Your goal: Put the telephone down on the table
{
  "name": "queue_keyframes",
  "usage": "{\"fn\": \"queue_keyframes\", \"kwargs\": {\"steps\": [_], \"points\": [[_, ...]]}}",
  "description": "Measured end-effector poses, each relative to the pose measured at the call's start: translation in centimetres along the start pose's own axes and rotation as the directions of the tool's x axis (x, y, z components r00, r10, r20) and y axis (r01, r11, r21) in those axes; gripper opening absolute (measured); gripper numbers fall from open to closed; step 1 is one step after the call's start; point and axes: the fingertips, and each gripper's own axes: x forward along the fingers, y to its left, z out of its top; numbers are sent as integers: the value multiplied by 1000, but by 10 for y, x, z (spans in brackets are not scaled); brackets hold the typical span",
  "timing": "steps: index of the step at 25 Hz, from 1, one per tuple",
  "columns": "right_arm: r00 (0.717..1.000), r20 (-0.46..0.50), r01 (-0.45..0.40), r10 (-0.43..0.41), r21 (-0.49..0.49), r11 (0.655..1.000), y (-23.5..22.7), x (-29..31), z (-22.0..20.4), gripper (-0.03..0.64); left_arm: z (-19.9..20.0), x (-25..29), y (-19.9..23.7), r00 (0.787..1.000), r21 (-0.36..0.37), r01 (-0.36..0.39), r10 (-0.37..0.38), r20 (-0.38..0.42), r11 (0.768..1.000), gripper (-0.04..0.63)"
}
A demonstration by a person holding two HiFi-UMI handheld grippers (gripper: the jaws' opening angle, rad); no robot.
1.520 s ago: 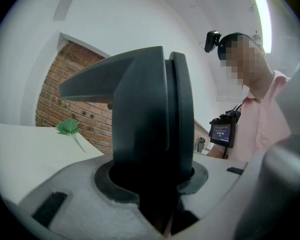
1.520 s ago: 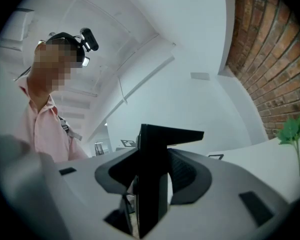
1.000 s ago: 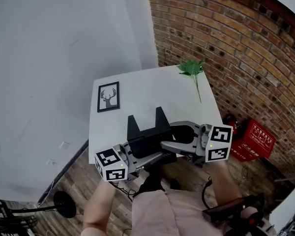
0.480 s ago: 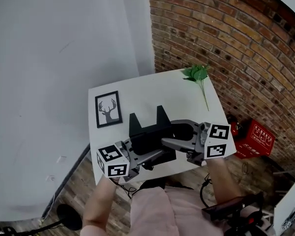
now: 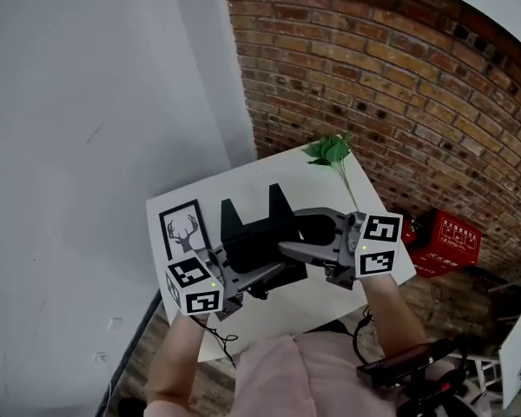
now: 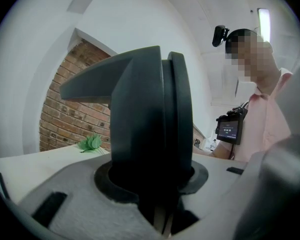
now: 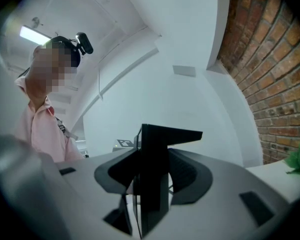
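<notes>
holding the black telephone (image 5: 256, 237) from both sides, the person has it over the near half of the white desk (image 5: 269, 176), its two upright prongs pointing away from the body. the left hand-held gripper (image 5: 243, 276) has its jaws pressed on the thick rounded left end of the set, and they stand partly apart only because that end fills the space between them. the right hand-held gripper (image 5: 317, 248) is clamped the same way on a thinner, flat-edged part at the right end. a grip at each end looks chosen to keep the wide, awkward body level and stop it swinging, so it can go down flat. whether its underside already touches the desk i cannot tell; it reads as carried just above the top. the spot under it is bare, with the framed deer picture (image 5: 181, 230) to the left and the green leaf sprig (image 5: 330, 150) at the far corner, both apart from it. no brand or lettering shows on the telephone. the red crate (image 5: 441, 241) on the floor bears pale print too small to read, and the cubes on the hand-held grippers carry only black-and-white square markers.
</notes>
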Motion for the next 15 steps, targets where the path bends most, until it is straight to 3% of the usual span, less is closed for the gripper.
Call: {"fn": "queue_keyframes", "kwargs": {"steps": [15], "points": [[996, -86, 16, -4, 131, 991, -59, -17, -43, 196, -42, 35, 43, 999, -144, -46, 42, -30, 989, 167]]}}
